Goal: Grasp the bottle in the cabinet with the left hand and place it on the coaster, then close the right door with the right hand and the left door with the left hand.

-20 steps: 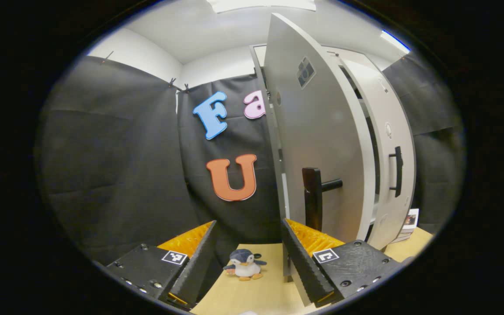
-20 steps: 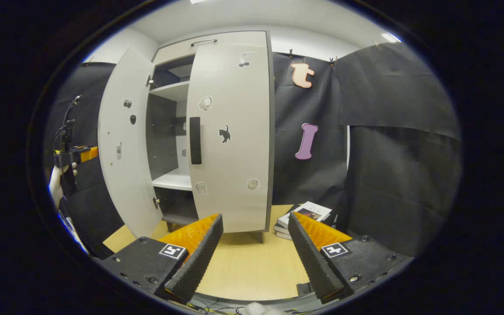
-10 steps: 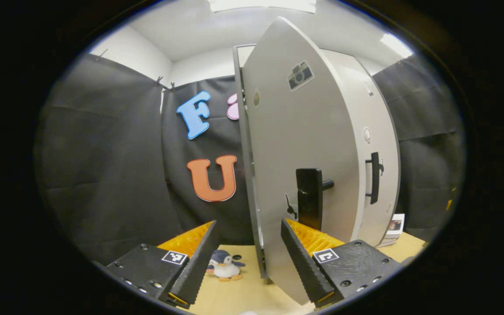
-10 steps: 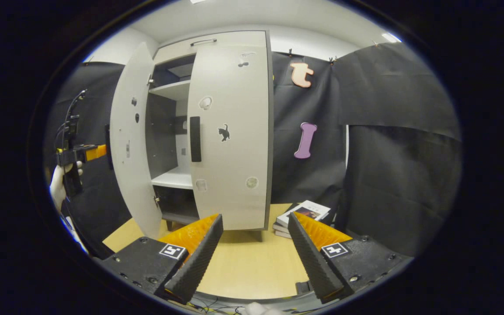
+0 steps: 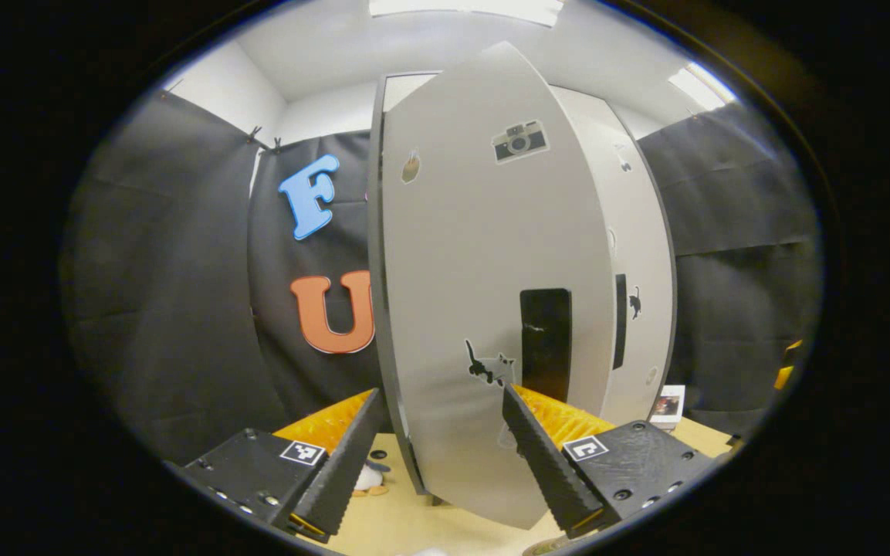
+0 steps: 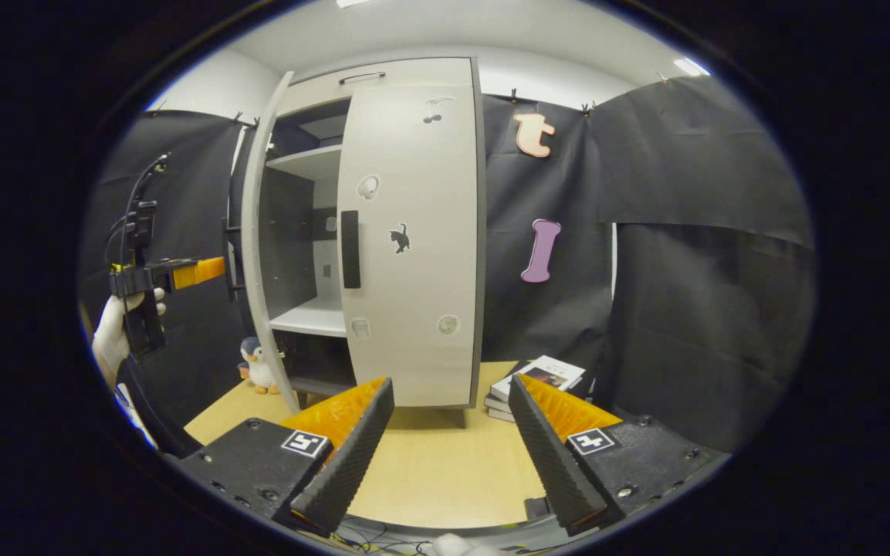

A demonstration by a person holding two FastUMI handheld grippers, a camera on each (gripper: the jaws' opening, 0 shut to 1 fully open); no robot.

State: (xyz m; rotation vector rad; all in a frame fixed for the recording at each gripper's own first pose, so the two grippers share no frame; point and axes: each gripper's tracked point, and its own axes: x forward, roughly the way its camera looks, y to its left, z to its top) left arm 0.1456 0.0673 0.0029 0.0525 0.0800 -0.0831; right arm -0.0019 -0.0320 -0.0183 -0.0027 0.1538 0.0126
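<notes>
Pale grey laminate fronts the cabinet you are working at. Its right door sits shut against the frame, with a black handle and a cat sticker near its left edge. The left door is partly swung in but stands ajar: in the right gripper view you see it nearly edge-on, with dark shelves showing through the gap between the two doors.

Your left gripper has its fingers spread apart with nothing between them. In the left gripper view the left door's outer face rises just ahead of them, its black handle above your right finger, and the door's lower edge falls between the two fingers. I cannot tell whether either finger touches the door. From the right gripper view, that same gripper is held level by a gloved hand on the outer side of the left door.

Your right gripper is also open and empty, held back over the wooden tabletop, well apart from the cabinet and facing the closed right door.

A toy penguin stands on the tabletop by the cabinet's left foot, and a stack of books lies to the cabinet's right. I cannot make out the bottle or the coaster for certain.
</notes>
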